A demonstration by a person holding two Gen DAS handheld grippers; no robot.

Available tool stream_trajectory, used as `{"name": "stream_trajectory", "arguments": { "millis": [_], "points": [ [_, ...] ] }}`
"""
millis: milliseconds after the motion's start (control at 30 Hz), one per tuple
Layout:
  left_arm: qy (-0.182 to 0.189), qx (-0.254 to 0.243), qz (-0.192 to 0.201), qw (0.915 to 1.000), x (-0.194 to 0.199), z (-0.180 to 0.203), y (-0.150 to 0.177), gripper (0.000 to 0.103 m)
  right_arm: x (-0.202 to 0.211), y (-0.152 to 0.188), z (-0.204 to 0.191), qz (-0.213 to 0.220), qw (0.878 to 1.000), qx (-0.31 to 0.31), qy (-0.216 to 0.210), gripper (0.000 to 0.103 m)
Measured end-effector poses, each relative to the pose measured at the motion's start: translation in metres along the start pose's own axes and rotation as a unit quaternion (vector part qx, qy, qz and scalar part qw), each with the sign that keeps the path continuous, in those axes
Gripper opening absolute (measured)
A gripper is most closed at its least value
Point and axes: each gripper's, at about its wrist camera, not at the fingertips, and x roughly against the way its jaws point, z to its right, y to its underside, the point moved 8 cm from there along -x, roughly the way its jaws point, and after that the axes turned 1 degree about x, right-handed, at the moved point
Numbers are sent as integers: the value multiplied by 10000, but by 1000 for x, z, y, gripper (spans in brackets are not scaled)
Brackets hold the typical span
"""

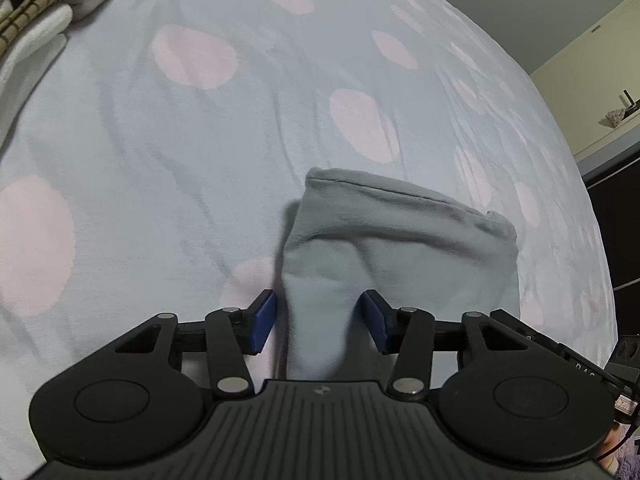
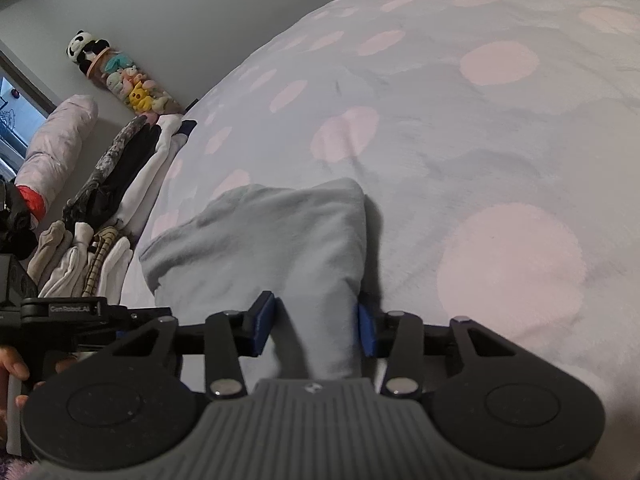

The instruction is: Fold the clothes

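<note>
Both tongs, left [image 1: 318, 322] and right [image 2: 316, 326], are pinching bunched folds of the grey garment [image 1: 400, 248] you're holding over the spotted bed [image 1: 160, 160], so uneven pulling is risking cloth slipping out and skewing the fold.

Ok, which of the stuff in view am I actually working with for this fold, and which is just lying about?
In the job:
grey garment, bunched between both sets of jaws
left gripper
right gripper
spotted bedspread as the folding surface

Lying about:
clothes pile at the bed's edge
panda toy
tube of plush toys
rolled lilac bedding
</note>
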Motion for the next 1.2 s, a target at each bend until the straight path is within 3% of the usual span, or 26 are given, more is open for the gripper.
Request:
{"name": "stream_trajectory", "arguments": {
  "millis": [167, 267, 467, 500, 600, 700, 967, 1200],
  "points": [
    [49, 17, 56, 10000, -1, 4, 1, 40, 2, 0, -1, -3, 9999, -82, -96, 27],
    [-40, -87, 158, 9998, 4, 8, 2, 36, 6, 0, -5, 51, 10000, -1, -81, 22],
    [-127, -209, 447, 9987, 22, 16, 4, 23, 25, -11, -18, 138, 9996, -95, -212, 20],
    [-85, -182, 506, 9985, 27, 17, 4, 13, 29, -15, -23, 155, 9996, -53, -244, 20],
    [287, -49, 778, 9965, 52, 21, 3, 12, 41, -33, -49, 206, 9988, 258, -370, 19],
    [365, -19, 1272, 9912, 85, 22, 0, 12, 56, -59, -87, 276, 9953, 743, -558, 19],
    [728, 856, 2397, 9643, 177, -6, -6, 12, 88, -112, -224, 119, 9681, 2294, -998, 19],
    [432, 1691, 3577, 9174, 294, -53, 10, 12, 92, -127, -363, -123, 9287, 3250, -1783, 18]
  ]
}}
